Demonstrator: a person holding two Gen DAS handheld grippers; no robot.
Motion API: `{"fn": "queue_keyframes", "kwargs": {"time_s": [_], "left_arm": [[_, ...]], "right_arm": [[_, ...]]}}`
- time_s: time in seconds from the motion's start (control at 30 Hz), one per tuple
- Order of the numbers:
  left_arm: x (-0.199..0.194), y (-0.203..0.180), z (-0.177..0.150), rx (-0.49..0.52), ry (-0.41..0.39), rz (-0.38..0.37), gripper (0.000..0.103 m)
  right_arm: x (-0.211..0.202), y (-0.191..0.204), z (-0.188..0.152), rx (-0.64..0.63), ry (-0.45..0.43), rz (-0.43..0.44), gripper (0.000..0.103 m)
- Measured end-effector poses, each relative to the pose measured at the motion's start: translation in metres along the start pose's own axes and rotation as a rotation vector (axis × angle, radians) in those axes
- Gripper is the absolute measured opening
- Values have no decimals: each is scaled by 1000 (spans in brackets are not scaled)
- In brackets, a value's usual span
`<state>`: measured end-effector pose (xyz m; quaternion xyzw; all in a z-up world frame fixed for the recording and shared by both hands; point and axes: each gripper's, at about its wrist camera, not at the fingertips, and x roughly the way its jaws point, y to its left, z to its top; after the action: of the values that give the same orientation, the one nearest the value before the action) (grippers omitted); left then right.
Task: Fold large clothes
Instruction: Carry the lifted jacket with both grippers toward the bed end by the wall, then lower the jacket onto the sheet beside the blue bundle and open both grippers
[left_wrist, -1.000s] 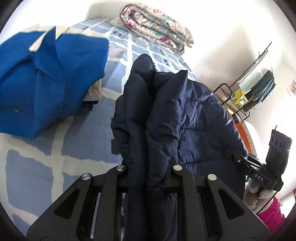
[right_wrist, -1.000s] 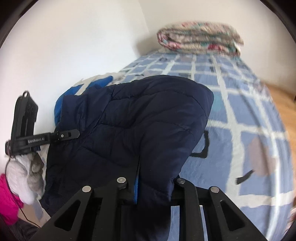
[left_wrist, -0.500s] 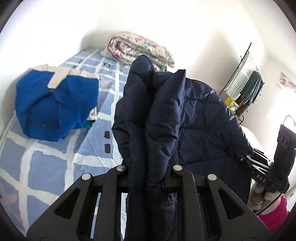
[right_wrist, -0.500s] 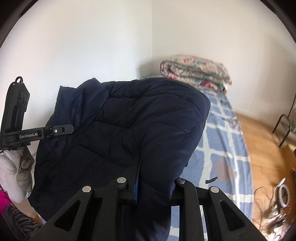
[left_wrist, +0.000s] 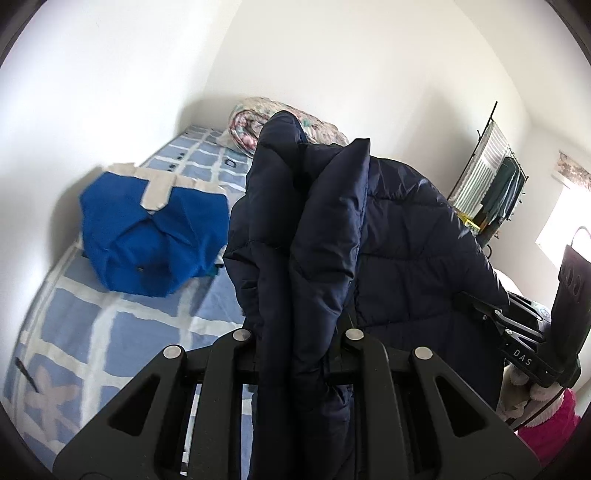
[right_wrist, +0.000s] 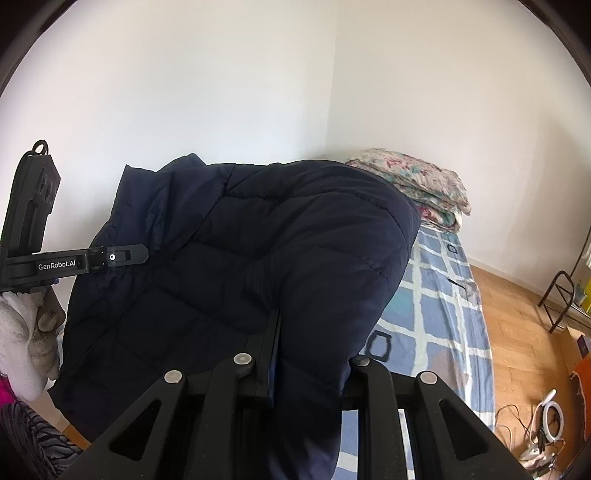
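Right now we hold a dark navy puffer jacket (left_wrist: 399, 236) up in the air between both tools, above the bed (left_wrist: 110, 332). Our left tool (left_wrist: 299, 332) is clamped on a bunched fold of the jacket, which rises upright past its fingers and hangs down below them. Our right tool (right_wrist: 306, 354) is likewise closed on the jacket's padded edge, the cloth bulging over and past its fingers. In the left wrist view the right tool shows at the far right edge, gripping the jacket's other side; in the right wrist view the left tool shows at the far left, pinching the cloth.

On the bed, with its blue and white checked sheet, a folded bright blue garment (left_wrist: 151, 236) with a pale collar lies near the wall. A rolled floral quilt (right_wrist: 417, 184) sits at the far end of the bed. A drying rack (left_wrist: 491, 177) with hanging cloths stands by the far wall, and wooden floor (right_wrist: 524, 332) runs beside the bed.
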<state>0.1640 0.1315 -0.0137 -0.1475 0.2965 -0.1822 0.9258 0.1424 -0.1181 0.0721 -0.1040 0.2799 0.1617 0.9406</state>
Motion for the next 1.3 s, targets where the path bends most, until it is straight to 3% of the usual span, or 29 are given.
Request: {"fn": "queue_keyframes", "kwargs": {"time_s": [0.23, 0.4, 0.7, 0.97, 1.2, 1.27, 1.3], "left_arm": [[-12, 30, 23, 6, -22, 50, 15], [-11, 55, 60, 20, -48, 90, 15], [14, 116, 148, 48, -125, 191, 15], [80, 194, 192, 34, -126, 304, 15], [172, 255, 180, 27, -47, 422, 16], [201, 268, 171, 36, -3, 504, 24], [216, 274, 166, 54, 19, 565, 34]], "right_arm": [[28, 23, 23, -4, -9, 53, 18], [56, 35, 52, 15, -32, 90, 18], [141, 56, 141, 43, -104, 134, 18], [260, 74, 185, 73, -105, 177, 18], [368, 80, 165, 143, -24, 222, 18], [397, 77, 151, 159, 23, 231, 19], [407, 76, 144, 169, 40, 216, 26]]}}
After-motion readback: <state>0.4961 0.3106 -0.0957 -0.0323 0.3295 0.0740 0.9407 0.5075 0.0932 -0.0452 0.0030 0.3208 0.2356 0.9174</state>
